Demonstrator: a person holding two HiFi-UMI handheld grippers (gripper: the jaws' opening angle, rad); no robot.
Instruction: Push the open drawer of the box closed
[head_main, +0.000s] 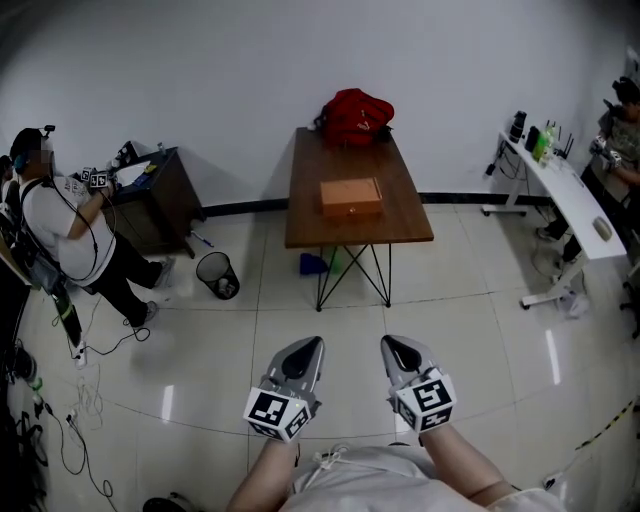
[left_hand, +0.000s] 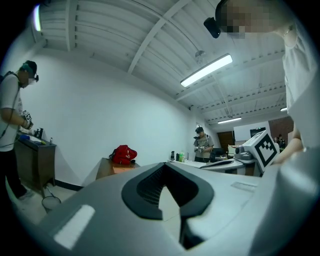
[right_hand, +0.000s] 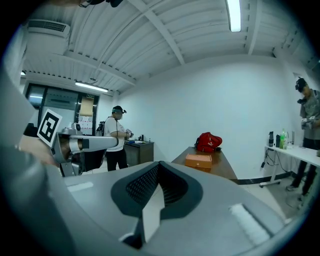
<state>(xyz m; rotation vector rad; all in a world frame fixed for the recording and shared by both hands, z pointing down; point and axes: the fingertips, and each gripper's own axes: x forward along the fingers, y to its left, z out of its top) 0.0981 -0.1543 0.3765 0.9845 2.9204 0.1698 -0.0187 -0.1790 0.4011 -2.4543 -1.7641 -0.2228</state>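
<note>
The orange box (head_main: 351, 197) lies on a brown wooden table (head_main: 310, 225) far ahead across the floor, with a red bag (head_main: 356, 116) behind it. From here I cannot tell how its drawer stands. The right gripper view shows the box (right_hand: 199, 160) and bag (right_hand: 208, 142) small in the distance. The left gripper view shows the bag (left_hand: 123, 154). My left gripper (head_main: 314, 343) and right gripper (head_main: 390, 343) are held side by side close to my body, well short of the table. Both are shut with nothing in them.
A person (head_main: 60, 235) stands at a dark cabinet (head_main: 160, 200) on the left. A black waste bin (head_main: 217, 274) sits between cabinet and table. A white desk (head_main: 570, 200) runs along the right with another person (head_main: 620, 150) at it. Cables (head_main: 85, 400) lie on the floor at left.
</note>
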